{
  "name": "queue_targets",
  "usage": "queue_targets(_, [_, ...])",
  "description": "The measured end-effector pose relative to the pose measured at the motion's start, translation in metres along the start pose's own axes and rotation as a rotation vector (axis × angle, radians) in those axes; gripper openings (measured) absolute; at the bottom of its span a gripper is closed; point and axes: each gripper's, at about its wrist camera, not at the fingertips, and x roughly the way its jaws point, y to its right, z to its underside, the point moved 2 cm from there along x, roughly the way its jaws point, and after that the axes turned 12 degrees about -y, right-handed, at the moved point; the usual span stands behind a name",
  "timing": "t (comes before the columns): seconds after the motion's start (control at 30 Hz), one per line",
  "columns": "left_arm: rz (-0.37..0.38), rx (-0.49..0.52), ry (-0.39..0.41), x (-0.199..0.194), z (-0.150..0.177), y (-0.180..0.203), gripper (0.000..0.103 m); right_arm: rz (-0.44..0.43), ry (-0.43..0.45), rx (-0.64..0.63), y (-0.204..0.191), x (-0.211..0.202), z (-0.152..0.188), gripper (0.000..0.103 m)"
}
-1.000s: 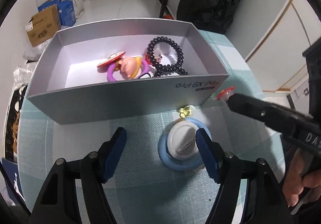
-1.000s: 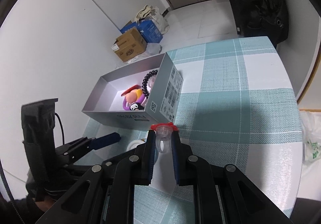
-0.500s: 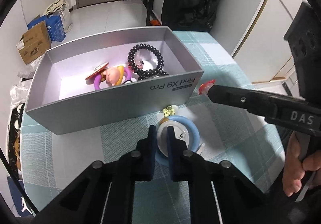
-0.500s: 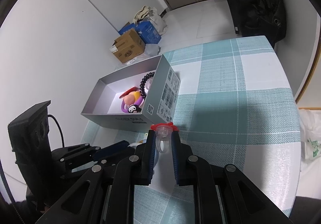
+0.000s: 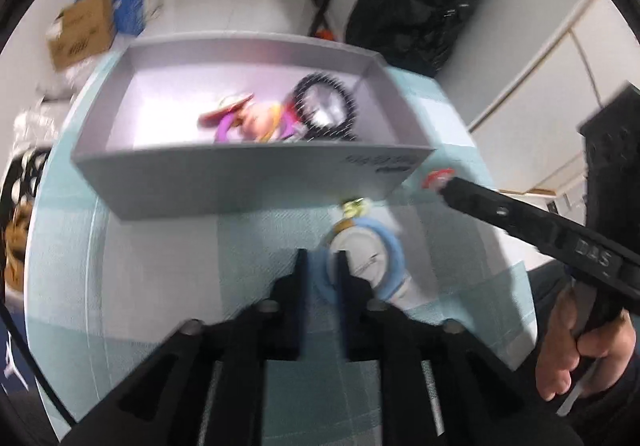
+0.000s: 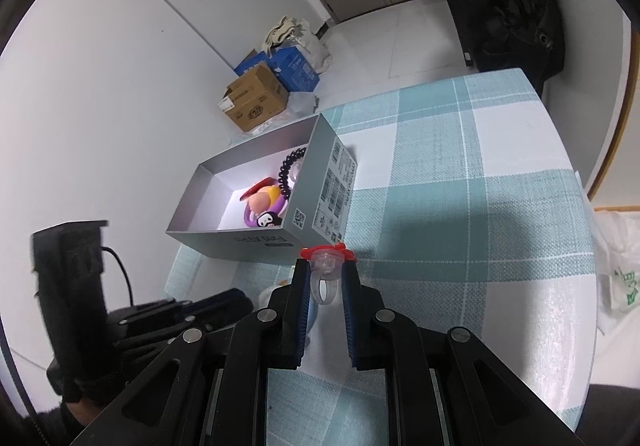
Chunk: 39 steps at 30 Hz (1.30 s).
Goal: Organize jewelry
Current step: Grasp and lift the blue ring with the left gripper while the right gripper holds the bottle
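A grey open box (image 5: 256,182) (image 6: 256,242) sits on the checked tablecloth, holding a black bead bracelet (image 5: 326,106), a purple ring toy (image 5: 256,124) and other trinkets. My left gripper (image 5: 320,270) is shut on the rim of a blue ring (image 5: 394,262) with a white disc inside, just in front of the box. A small yellow charm (image 5: 354,206) lies by the box wall. My right gripper (image 6: 325,280) is shut on a clear ring with a red flower top (image 6: 326,258), held above the table near the box corner; it also shows in the left wrist view (image 5: 438,178).
Cardboard and blue boxes (image 6: 264,94) stand on the floor beyond the table. A black bag (image 5: 416,2) hangs at the far side. A white plastic bag (image 6: 616,266) lies past the table's right edge. The left wrist view is motion-blurred.
My left gripper closed from wide open onto the blue ring's rim, then shifted with it. My right gripper kept its hold on the red-topped ring and moved only slightly.
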Motion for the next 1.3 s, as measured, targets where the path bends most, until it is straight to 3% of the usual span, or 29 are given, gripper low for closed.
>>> queue_targets(0.03, [0.014, -0.001, 0.007, 0.0, 0.0, 0.0, 0.024, -0.003, 0.0, 0.003, 0.0, -0.001, 0.0, 0.015])
queue_targets(0.1, [0.042, 0.009, 0.018, -0.002, 0.001, 0.004, 0.047, -0.007, 0.005, 0.002, 0.0, -0.003, 0.001, 0.015])
queue_targets(0.17, [0.034, 0.022, 0.035, -0.003, 0.001, 0.009, 0.058, -0.013, 0.012, -0.001, -0.002, -0.005, 0.001, 0.015])
queue_targets(0.4, [-0.057, 0.119, 0.016, 0.016, -0.004, 0.028, 0.06, -0.027, 0.02, 0.004, -0.001, -0.01, 0.001, 0.015])
queue_targets(0.67, [-0.015, 0.109, -0.027, 0.018, -0.008, 0.031, 0.06, -0.051, 0.025, 0.004, -0.002, -0.013, -0.002, 0.015])
queue_targets(0.8, [-0.017, 0.145, -0.021, 0.019, -0.003, 0.039, 0.068, -0.06, 0.027, 0.008, -0.003, -0.015, -0.002, 0.015])
queue_targets(0.97, [-0.132, 0.253, -0.007, 0.027, 0.001, 0.053, 0.069, -0.061, 0.035, 0.002, -0.004, -0.018, -0.002, 0.015])
queue_targets(1.07, [-0.199, 0.314, 0.0, 0.031, 0.003, 0.059, 0.068, -0.063, 0.043, 0.014, 0.0, -0.02, -0.003, 0.015])
queue_targets(1.17, [-0.202, 0.278, 0.005, 0.026, 0.001, 0.051, 0.056, -0.066, 0.049, 0.034, 0.004, -0.023, -0.004, 0.015])
queue_targets(1.3, [-0.192, 0.252, 0.014, 0.024, -0.002, 0.047, 0.056, -0.065, 0.055, 0.039, 0.005, -0.024, -0.003, 0.015])
